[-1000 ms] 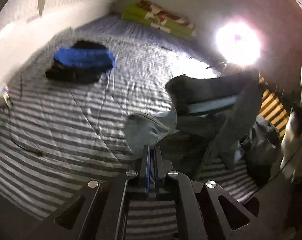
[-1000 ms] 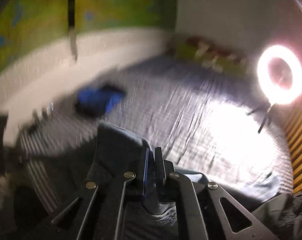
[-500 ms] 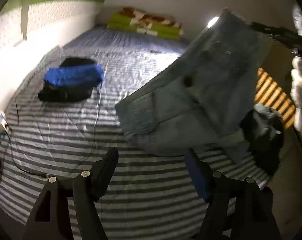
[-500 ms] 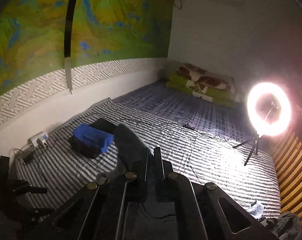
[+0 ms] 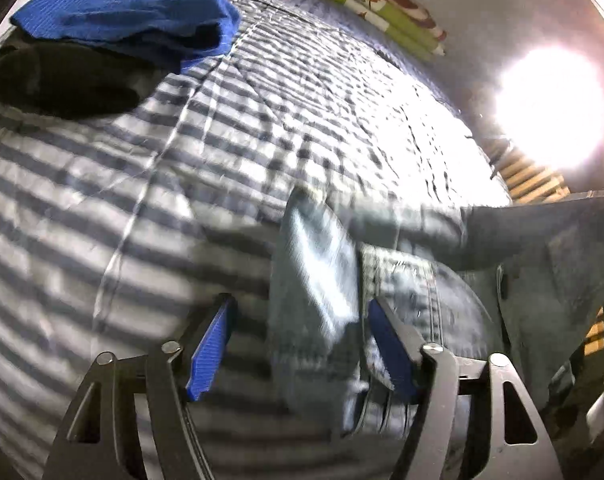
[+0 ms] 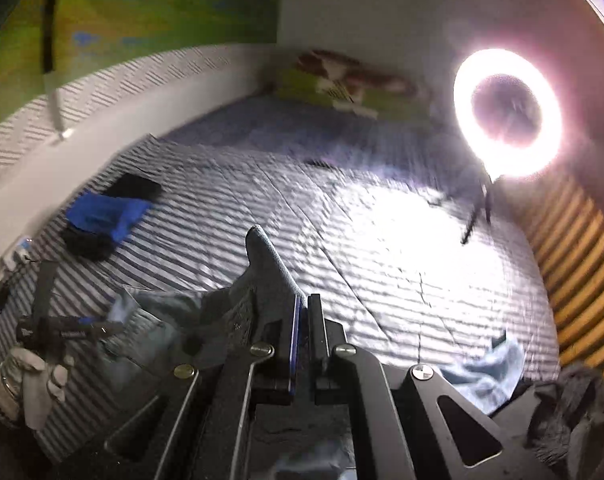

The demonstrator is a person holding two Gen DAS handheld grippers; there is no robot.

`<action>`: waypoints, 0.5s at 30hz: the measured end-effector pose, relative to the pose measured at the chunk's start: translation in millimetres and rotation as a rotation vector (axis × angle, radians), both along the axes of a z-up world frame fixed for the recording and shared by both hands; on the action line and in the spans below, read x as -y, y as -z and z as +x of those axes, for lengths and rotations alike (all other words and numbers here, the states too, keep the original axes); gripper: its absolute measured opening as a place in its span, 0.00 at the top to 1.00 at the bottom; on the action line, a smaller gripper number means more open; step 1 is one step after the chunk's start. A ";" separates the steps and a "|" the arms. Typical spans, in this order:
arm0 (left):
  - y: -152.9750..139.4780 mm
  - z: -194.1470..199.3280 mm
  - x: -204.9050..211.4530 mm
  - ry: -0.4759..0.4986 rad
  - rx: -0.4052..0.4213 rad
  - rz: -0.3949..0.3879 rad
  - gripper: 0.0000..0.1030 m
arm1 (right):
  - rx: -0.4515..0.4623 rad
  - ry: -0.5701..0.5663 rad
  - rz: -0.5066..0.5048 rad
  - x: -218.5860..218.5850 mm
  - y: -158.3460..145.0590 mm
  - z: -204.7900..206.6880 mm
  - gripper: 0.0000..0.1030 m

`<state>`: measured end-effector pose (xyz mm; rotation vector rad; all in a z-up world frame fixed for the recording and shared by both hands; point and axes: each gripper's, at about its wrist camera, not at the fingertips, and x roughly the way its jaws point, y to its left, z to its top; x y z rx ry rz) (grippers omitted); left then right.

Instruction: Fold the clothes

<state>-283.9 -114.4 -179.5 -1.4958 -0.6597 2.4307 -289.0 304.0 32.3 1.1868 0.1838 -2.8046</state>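
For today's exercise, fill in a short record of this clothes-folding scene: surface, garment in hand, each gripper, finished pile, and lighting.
surface: striped bedsheet
garment in hand: grey-blue jeans, partly lying on the sheet
left gripper: open, jaws just closing in, a fold of the jeans between them, pads not pressing
right gripper: shut on the jeans, an edge sticking up past the fingers
finished pile: blue garment on top of a black garment
lighting: ring light on a stand on the bed

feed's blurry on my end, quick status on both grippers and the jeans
Left gripper open, jaws just closing around a fold of the jeans, not pinching. Right gripper shut on jeans. Jeans half down on the striped bed. Nothing in the way.
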 end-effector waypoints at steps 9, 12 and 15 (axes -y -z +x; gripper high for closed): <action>-68.7 31.8 -3.5 -0.037 -0.134 0.050 0.93 | -0.009 0.087 0.021 -20.7 1.0 -6.2 0.97; -129.1 66.5 -5.9 -0.019 -0.245 0.059 0.93 | -0.079 0.096 0.054 -12.6 -32.2 -0.3 0.97; -202.5 107.3 -10.1 0.019 -0.391 0.023 0.94 | -0.188 0.080 0.104 6.4 -78.3 8.9 0.97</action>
